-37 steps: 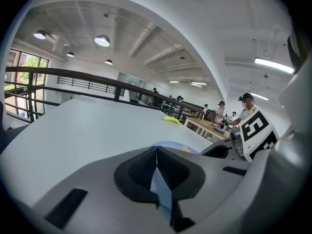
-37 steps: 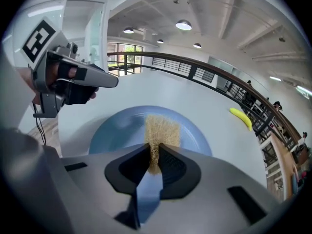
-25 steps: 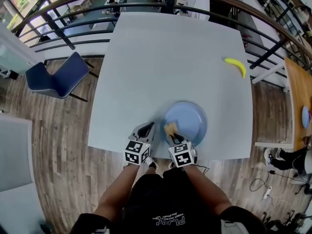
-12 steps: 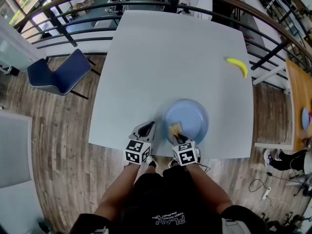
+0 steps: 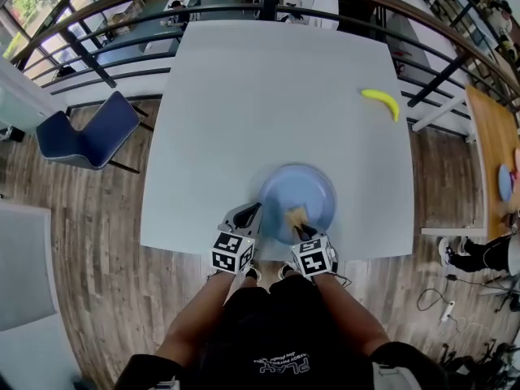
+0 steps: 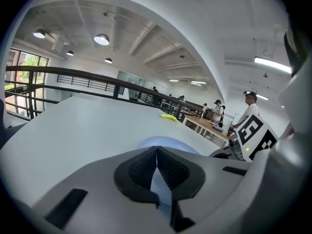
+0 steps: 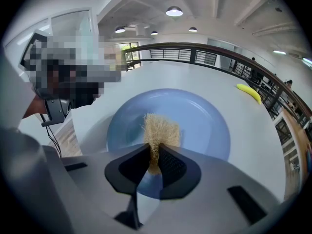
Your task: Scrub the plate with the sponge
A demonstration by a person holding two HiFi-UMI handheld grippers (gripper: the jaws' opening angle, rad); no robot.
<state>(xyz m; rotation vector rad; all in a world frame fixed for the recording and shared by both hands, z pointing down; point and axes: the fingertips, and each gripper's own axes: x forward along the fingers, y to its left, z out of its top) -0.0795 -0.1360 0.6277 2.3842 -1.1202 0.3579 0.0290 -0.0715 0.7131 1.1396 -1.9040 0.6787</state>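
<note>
A round blue plate (image 5: 301, 189) lies near the table's front edge; it also shows in the right gripper view (image 7: 204, 121) and the left gripper view (image 6: 171, 143). My right gripper (image 5: 302, 229) is shut on a tan fibrous sponge (image 5: 294, 215), which rests on the plate's near part. In the right gripper view the sponge (image 7: 161, 131) sticks out past the jaws of that gripper (image 7: 155, 149). My left gripper (image 5: 247, 214) is shut with nothing between its tips, just off the plate's left rim. In its own view the left gripper (image 6: 156, 149) has its pads meeting.
A yellow banana (image 5: 380, 102) lies at the table's far right. The white table (image 5: 268, 88) has a railing (image 5: 122, 23) behind it. A blue chair (image 5: 81, 136) stands at the left and a wooden table (image 5: 487, 153) at the right. Distant people (image 6: 248, 106) stand beyond.
The right gripper has shifted the sponge slightly right across the plate's near part. The plate now sits closer to the left gripper's tips. The head camera has moved a little.
</note>
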